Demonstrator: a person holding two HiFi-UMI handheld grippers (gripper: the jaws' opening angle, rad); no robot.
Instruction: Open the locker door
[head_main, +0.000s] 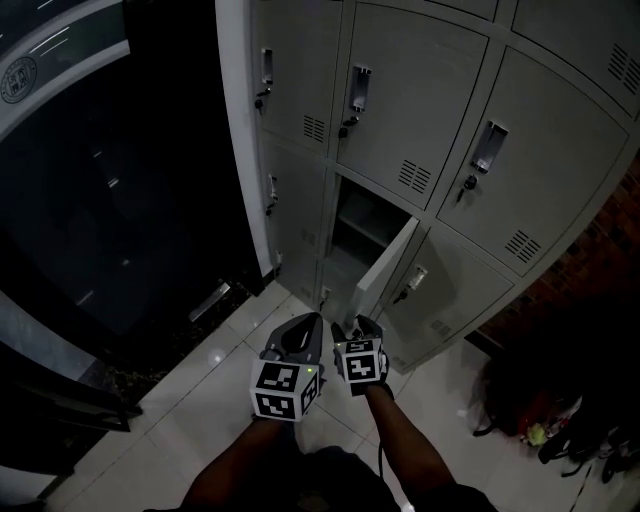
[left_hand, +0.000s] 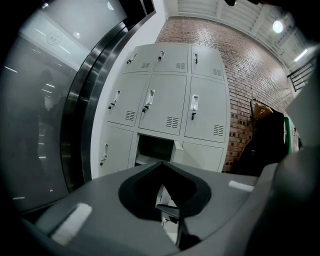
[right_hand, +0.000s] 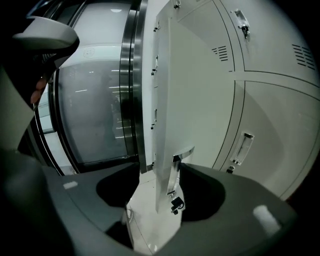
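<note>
now locker door (head_main: 385, 268) ajar between spread right tongs (right_hand: 159, 169), left tongs (left_hand: 161, 165) pressed together

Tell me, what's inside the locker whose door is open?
One shelf shows inside the open locker, with nothing visible on it. Below it is dark, and the swung-out door covers part.

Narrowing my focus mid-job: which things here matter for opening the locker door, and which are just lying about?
In the job:
- open locker door
- its handle
- right gripper, fingers apart around the door's edge

Lying about:
- closed lockers
- bags
- glass panel
- left gripper, shut, nothing in it
</note>
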